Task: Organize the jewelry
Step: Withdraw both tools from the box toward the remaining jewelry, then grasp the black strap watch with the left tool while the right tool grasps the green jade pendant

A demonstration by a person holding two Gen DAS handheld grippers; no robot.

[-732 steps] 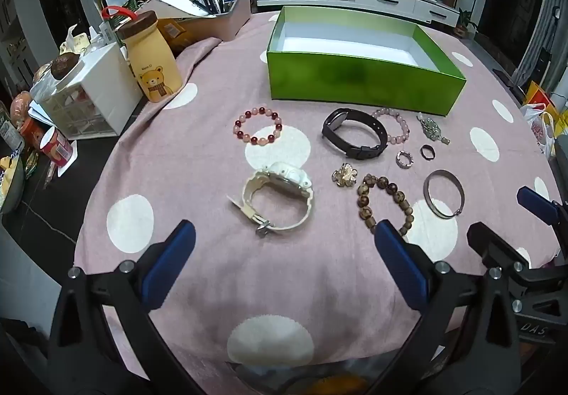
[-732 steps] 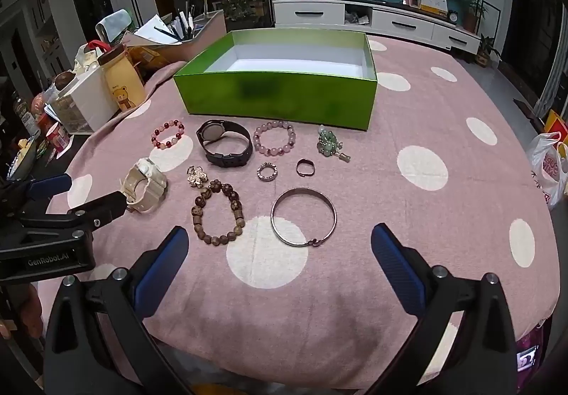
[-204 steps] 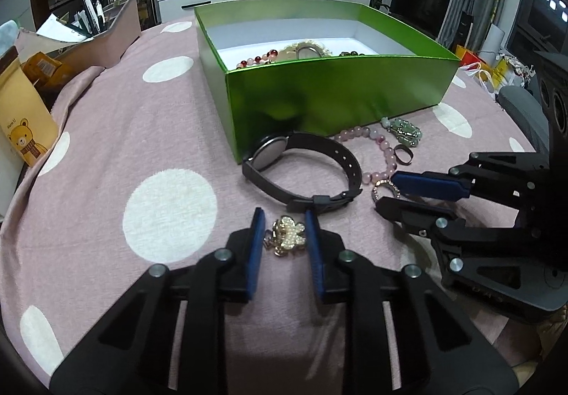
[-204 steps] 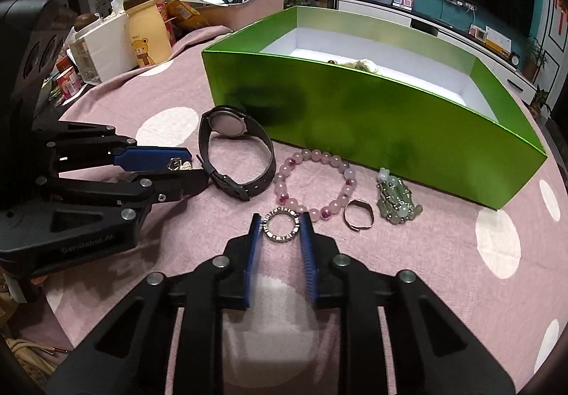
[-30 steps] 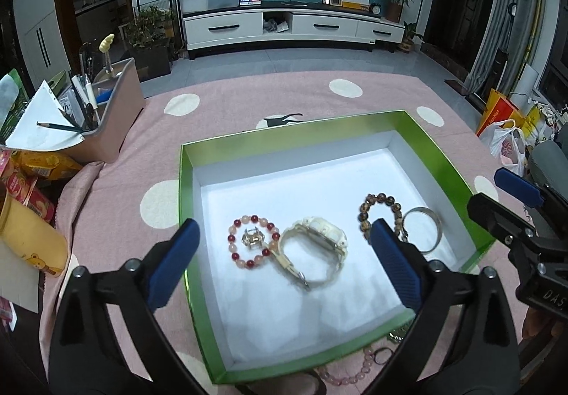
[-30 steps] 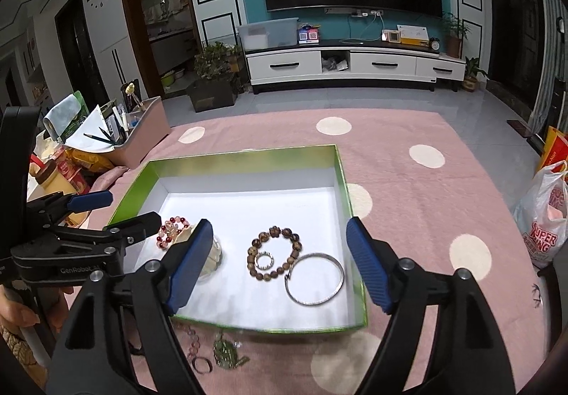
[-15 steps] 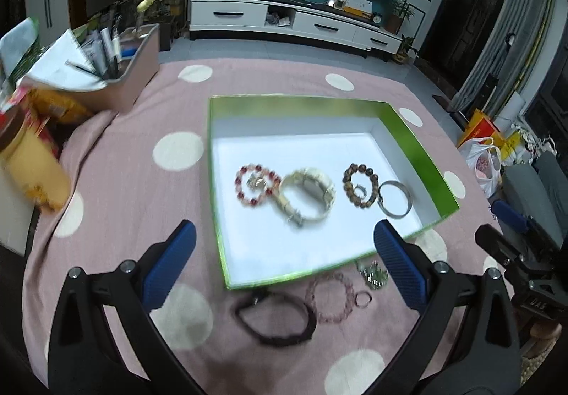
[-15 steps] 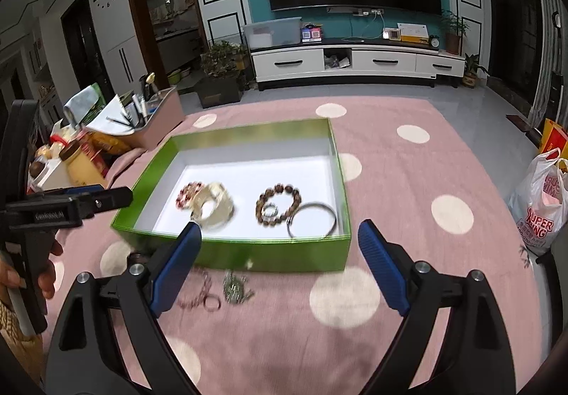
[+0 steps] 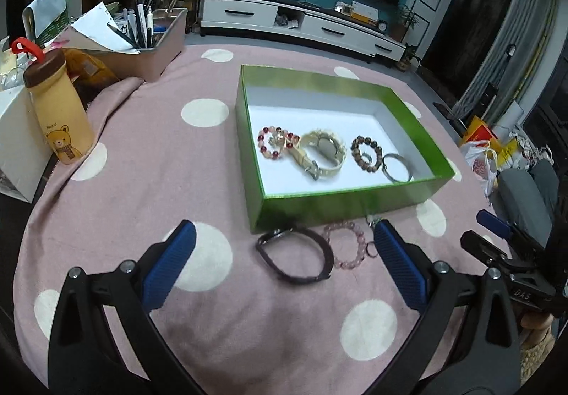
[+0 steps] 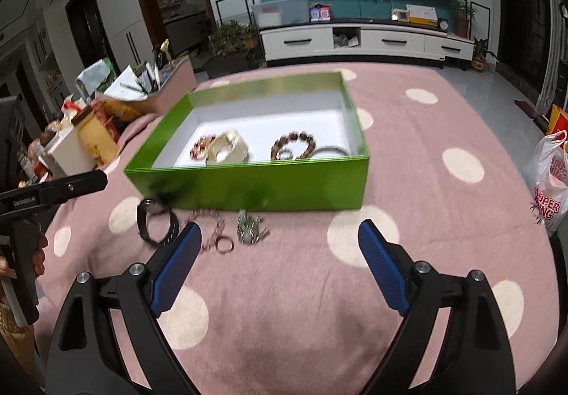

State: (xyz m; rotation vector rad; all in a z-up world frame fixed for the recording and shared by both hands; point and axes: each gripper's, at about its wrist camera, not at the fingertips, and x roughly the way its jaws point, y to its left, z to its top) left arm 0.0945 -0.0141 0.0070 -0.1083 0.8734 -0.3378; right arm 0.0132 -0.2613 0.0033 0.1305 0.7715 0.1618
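Observation:
The green box [image 9: 340, 207] holds a red bead bracelet [image 9: 275, 143], a cream watch [image 9: 323, 153], a brown bead bracelet [image 9: 365, 153] and a silver bangle [image 9: 397, 168]. On the pink cloth before its front wall lie a black watch [image 9: 294, 260], a pink bead bracelet [image 9: 344, 249] and a small ring [image 9: 371, 249]. The right wrist view adds a green charm [image 10: 250, 230] beside the ring [image 10: 224, 246]. My left gripper [image 9: 284, 230] hangs open above the black watch, holding nothing. My right gripper [image 10: 280, 230] is open and empty just right of the charm.
A yellow bear bottle [image 9: 58, 107], a white box [image 9: 14, 139] and a pen holder [image 9: 156, 43] crowd the table's left side. A plastic bag [image 10: 550, 182] sits off the right edge. A hand [image 10: 35, 256] grips the left tool.
Both grippers have drawn back from above the box toward the table's near side. The box now lies farther off, and the pieces in front of it have come into view.

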